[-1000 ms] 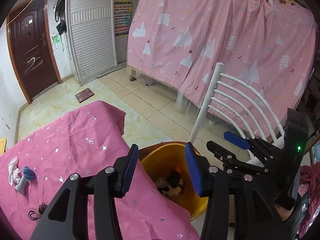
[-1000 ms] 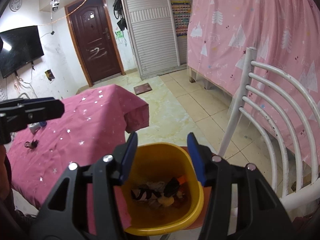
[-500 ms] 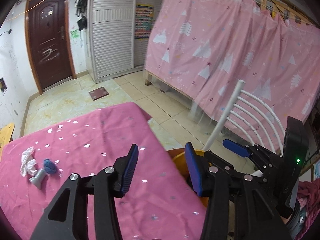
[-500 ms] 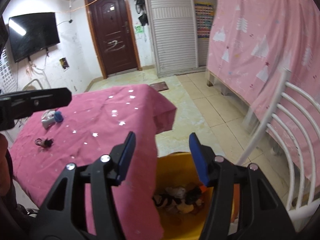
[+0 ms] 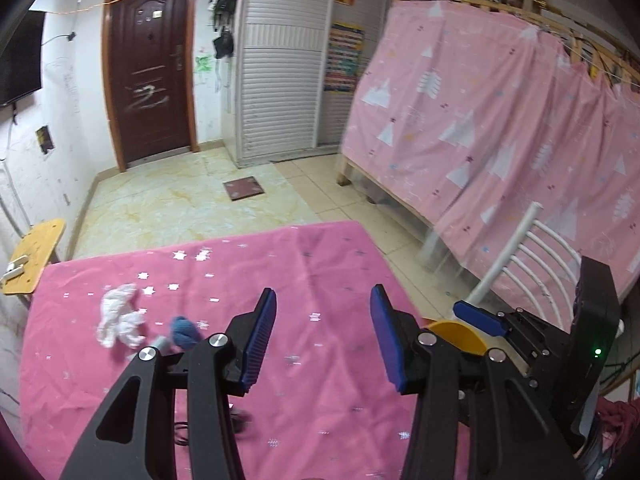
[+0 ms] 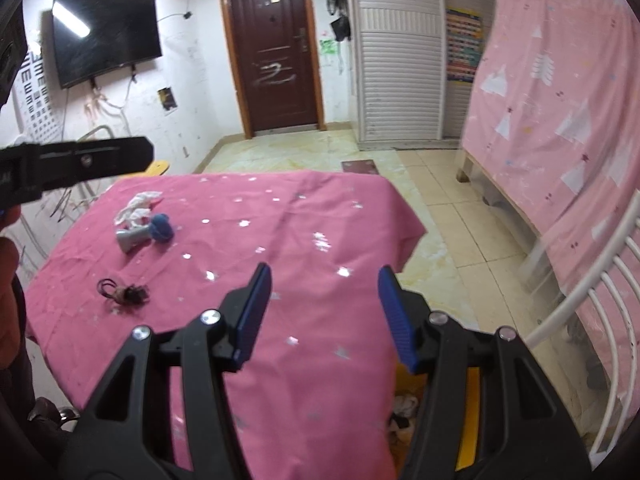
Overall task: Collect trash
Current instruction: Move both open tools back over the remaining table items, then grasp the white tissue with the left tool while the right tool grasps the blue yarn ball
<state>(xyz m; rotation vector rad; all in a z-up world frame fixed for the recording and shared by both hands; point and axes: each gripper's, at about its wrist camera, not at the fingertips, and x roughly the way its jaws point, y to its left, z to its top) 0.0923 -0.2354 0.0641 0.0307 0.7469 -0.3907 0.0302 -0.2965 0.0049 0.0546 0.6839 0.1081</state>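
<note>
Hovering over the pink star-printed tablecloth (image 6: 288, 232), the left gripper (image 5: 322, 334) and right gripper (image 6: 324, 314) both stand parted with nothing between their blue pads. Trash lies toward the cloth's far left: a crumpled white tissue (image 6: 138, 208), touching it a blue ball on a grey stem (image 6: 150, 232), and nearer, a dark hair tangle (image 6: 124, 293). At the table's right edge sits the yellow plastic bin (image 5: 458, 336), partly hidden.

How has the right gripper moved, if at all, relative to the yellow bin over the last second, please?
Yes. The right gripper has swung away from the yellow bin, which was centred between its jaws and now sits low right, toward the pink-covered table. It is open and empty.
</note>
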